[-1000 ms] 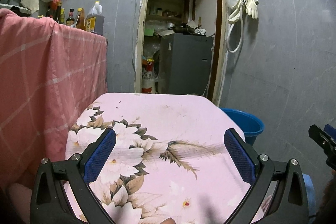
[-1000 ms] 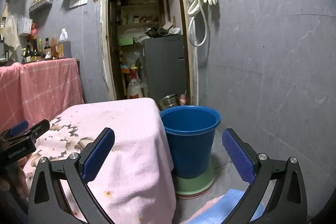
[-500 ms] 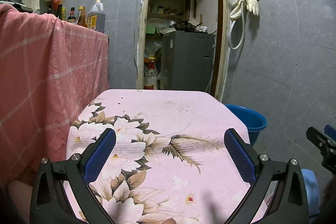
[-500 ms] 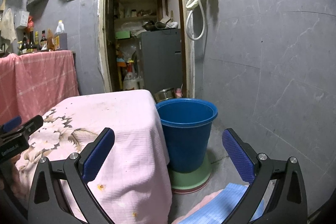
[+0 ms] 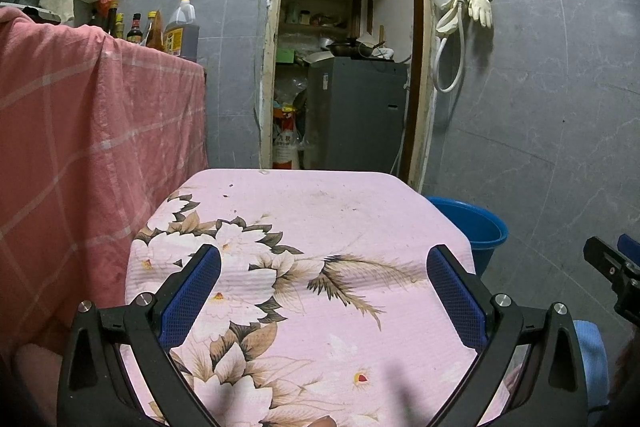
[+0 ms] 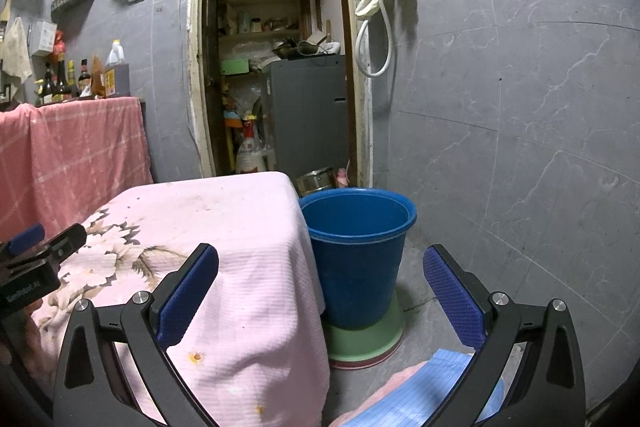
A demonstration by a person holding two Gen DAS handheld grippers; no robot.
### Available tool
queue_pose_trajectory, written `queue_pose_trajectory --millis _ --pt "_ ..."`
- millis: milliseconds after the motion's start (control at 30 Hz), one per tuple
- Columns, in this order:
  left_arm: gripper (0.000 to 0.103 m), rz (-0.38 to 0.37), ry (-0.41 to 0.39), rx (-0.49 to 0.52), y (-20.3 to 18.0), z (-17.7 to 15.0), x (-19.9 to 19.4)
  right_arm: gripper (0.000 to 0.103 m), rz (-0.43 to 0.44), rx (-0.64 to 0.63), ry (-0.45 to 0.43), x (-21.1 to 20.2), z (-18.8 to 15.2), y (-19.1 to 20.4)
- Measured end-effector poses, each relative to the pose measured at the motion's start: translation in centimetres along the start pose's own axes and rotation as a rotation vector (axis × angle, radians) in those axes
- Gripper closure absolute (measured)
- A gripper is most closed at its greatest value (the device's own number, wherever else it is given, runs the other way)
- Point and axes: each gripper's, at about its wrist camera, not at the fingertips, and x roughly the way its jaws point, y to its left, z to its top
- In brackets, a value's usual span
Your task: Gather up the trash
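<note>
We hold the left gripper wide, nothing between its blue pads, above the near part of the small table. The right gripper is just as wide and just as empty, poised over the table's right-hand corner, with the blue bucket straight ahead of it and a little below.

We judge the bucket to be where the trash is meant to go: it stands just beside the table's right edge, mouth up, so anything lifted off the cloth needs only a short carry sideways. As for the trash itself, we can see none on the tabletop in either view, only a few dark specks and faint stains ahead of the left gripper (too small to call litter with any confidence). With both grippers spread and unladen, we take this either for the start of a search or for the end of the job.

The table wears a pink floral cloth, ribbed and soft, draping in loose folds down the side under the right gripper. The bucket is smooth moulded plastic, tapering downward, and sits on a pale green base. To the left of the left gripper hangs a pink checked cloth, thin and creased. A blue lined fabric lies low beneath the right gripper.
</note>
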Motion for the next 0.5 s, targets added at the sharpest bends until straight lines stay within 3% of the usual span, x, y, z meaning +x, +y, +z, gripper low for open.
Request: queue_pose_trajectory --millis 500 --pt "0.002 -0.006 -0.001 0.0 0.25 -0.11 -0.04 0.0 0.002 -0.002 -0.001 0.12 0.03 -0.01"
